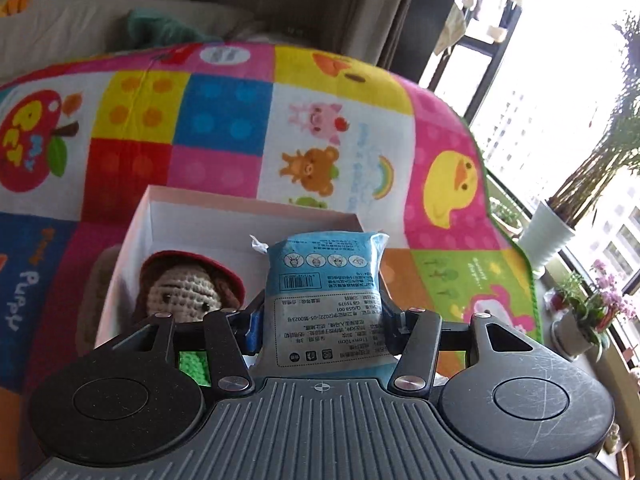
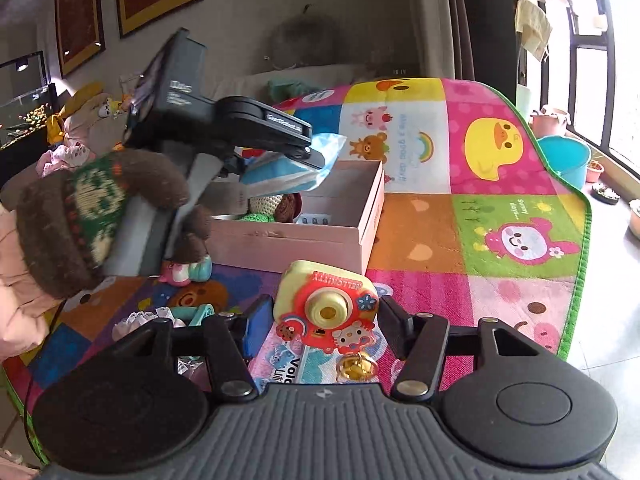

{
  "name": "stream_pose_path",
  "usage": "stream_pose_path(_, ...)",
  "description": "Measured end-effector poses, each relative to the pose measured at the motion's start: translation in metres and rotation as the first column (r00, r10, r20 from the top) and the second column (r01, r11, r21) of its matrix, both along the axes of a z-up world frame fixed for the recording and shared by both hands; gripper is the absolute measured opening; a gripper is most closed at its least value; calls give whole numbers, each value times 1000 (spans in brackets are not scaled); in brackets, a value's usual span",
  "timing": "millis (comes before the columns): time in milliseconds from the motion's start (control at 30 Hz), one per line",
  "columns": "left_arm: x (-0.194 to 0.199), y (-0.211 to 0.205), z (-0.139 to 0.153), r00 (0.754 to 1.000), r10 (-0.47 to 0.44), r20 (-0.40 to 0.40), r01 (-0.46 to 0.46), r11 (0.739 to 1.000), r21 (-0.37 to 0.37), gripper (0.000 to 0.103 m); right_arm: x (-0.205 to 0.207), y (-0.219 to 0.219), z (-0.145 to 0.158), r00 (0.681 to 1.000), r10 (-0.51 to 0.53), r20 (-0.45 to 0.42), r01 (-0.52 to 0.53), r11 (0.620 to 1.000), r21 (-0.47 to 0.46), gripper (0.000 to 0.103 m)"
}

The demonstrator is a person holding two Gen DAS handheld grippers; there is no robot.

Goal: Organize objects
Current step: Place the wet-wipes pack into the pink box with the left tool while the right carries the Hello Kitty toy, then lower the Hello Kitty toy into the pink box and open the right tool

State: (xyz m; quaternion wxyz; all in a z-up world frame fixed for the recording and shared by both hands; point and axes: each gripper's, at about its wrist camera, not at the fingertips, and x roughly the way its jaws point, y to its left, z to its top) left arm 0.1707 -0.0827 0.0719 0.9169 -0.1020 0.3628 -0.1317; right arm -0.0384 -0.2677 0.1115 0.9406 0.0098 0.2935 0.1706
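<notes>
My left gripper is shut on a blue and white tissue packet and holds it over the open pink box. A crochet doll with a red hat lies inside the box. In the right wrist view the left gripper hangs over the box with the packet in it. My right gripper is open around a yellow and red toy camera on the play mat, with its fingers on either side and a small gap.
A colourful play mat covers the floor. A small pink and teal toy, a teal item, a gold bell and a printed pack lie near the right gripper. A blue basin and potted plants stand by the window.
</notes>
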Motion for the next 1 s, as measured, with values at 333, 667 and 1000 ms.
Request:
stream_pose_path(333, 2, -19, -41, 988, -108, -109, 123, 981, 147, 58, 11, -10, -16, 1000, -15, -19, 15, 1000, -2, 57)
stream_pose_path(667, -78, 49, 4, 986, -140, 95, 144, 989, -43, 57, 15, -12, -14, 999, -21, -26, 21, 1000, 7, 57)
stream_pose_path(1000, -170, 136, -9, 996, -25, 86, 26, 1000, -8, 57, 74, 13, 62, 999, 38, 28, -42, 988, 149, 57)
